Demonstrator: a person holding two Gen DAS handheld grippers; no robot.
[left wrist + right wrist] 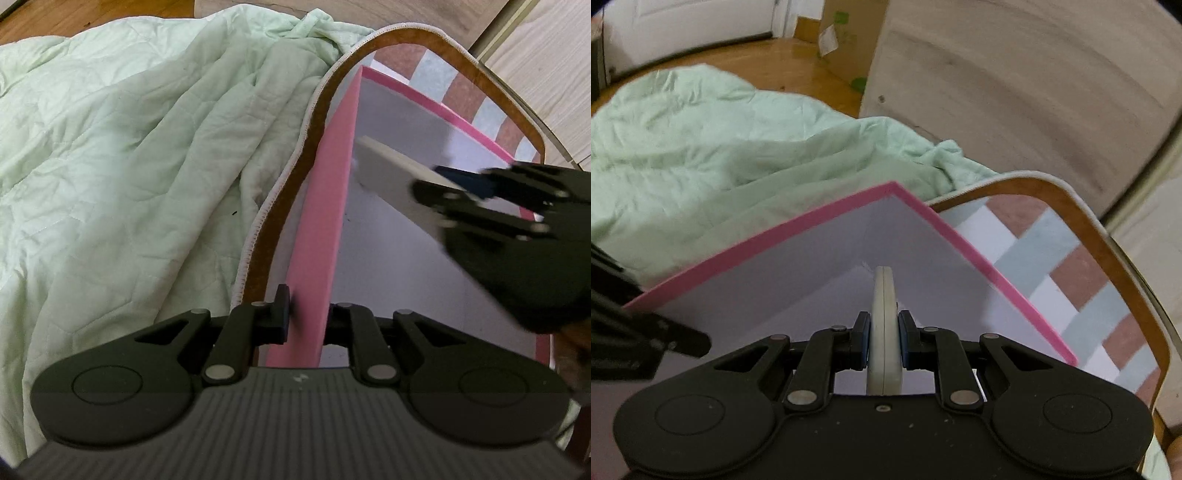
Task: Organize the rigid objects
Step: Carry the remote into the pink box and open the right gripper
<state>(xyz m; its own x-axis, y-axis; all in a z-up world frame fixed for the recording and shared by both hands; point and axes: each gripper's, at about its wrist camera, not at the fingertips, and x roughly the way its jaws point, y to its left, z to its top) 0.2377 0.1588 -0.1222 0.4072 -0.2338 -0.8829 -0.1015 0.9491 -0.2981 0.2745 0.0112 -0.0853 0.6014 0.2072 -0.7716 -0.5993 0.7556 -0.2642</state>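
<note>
Your left gripper (308, 321) is clamped on the pink box (325, 229) wall at lower centre; your right gripper (883, 341) pinches a flat white remote (884, 317) inside the box, mid-frame.

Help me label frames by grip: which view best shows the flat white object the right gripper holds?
The left wrist view: the white slab shows its broad face, angled into the pink box, held by the right gripper. The right wrist view shows only its thin edge.

The right tongs (476, 192) are motion-blurred, hiding the white slab's (391, 173) end.
</note>
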